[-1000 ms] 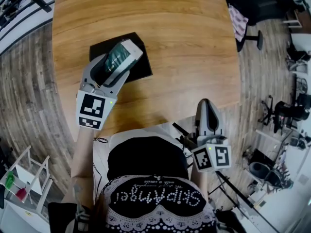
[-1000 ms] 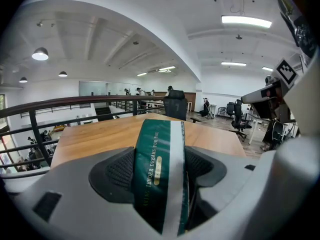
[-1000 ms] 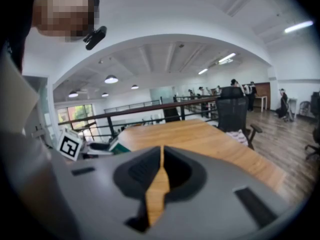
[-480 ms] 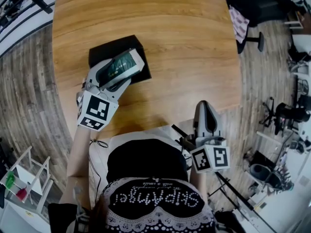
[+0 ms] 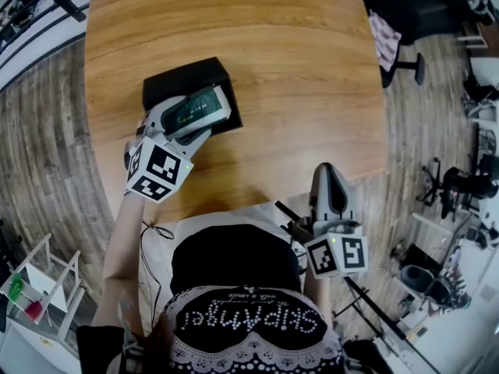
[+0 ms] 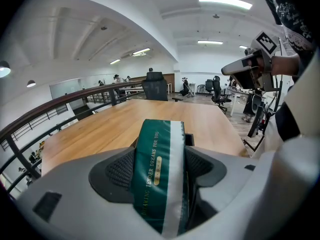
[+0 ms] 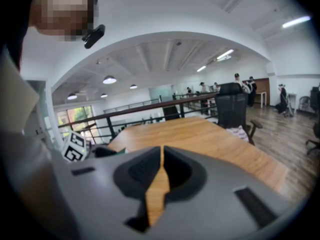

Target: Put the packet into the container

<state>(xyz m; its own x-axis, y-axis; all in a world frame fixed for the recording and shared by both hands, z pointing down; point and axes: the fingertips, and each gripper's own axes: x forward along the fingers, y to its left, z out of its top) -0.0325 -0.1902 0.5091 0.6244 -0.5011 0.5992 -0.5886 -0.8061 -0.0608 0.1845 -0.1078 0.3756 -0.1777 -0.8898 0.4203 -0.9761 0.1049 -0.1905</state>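
- Open-plan office: a round wooden worktop (image 5: 296,68) carries the black container (image 5: 179,76).
- The left gripper (image 5: 209,111) is clamped on the green packet (image 6: 155,169), held over the container's near edge, likely ready for lowering in.
- The right gripper (image 5: 329,170), jaws together and empty, waits near the worktop's edge, out of the way.

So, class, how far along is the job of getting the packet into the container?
Done: the packet is clamped in the jaws of the left gripper. In hand: it hangs over the black container, not yet released. Left: lower it in and open the jaws. The right gripper is shut and empty.
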